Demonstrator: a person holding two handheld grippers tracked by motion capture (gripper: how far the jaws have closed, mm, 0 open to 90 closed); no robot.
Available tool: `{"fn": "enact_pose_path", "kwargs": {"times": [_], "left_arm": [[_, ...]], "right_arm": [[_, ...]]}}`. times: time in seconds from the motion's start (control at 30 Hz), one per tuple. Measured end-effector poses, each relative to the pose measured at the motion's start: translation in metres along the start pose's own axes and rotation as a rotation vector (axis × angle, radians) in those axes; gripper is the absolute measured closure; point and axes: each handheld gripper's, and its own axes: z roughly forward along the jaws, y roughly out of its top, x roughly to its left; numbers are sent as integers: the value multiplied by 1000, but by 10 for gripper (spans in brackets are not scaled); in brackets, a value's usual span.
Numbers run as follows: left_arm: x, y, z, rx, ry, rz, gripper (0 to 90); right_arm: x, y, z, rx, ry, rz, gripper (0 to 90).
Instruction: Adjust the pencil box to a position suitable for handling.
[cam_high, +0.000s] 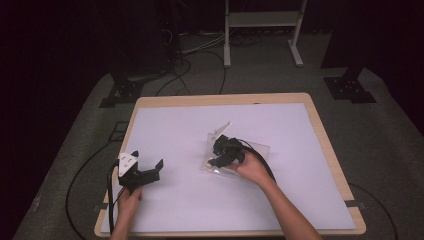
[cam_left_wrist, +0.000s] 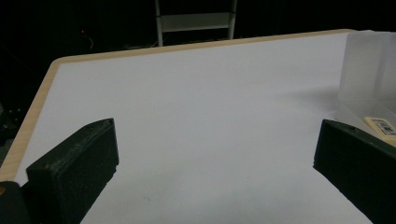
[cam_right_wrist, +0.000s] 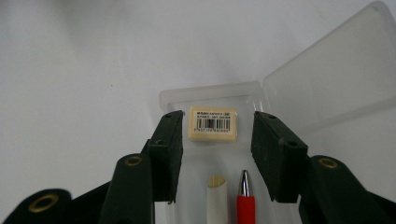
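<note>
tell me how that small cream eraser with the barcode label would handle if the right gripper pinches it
The small cream block eraser with a barcode label looks flat-sided, so it probably won't roll. It seems small and likely light. Lying inside the clear plastic case, between the open right gripper jaws, it may slide against the smooth floor when nudged.

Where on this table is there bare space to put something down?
The white mat is bare along the far edge and in the wide stretch between the left gripper and the clear case. It is crowded at the case, where the right gripper hovers over it.
</note>
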Motion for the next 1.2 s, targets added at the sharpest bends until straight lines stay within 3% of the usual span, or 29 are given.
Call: {"fn": "enact_pose_path", "kwargs": {"times": [1.2], "left_arm": [[1,0,-1,-3,-10,-7,0]], "right_arm": [[-5,-36,-55,-75,-13,58,503]]}}
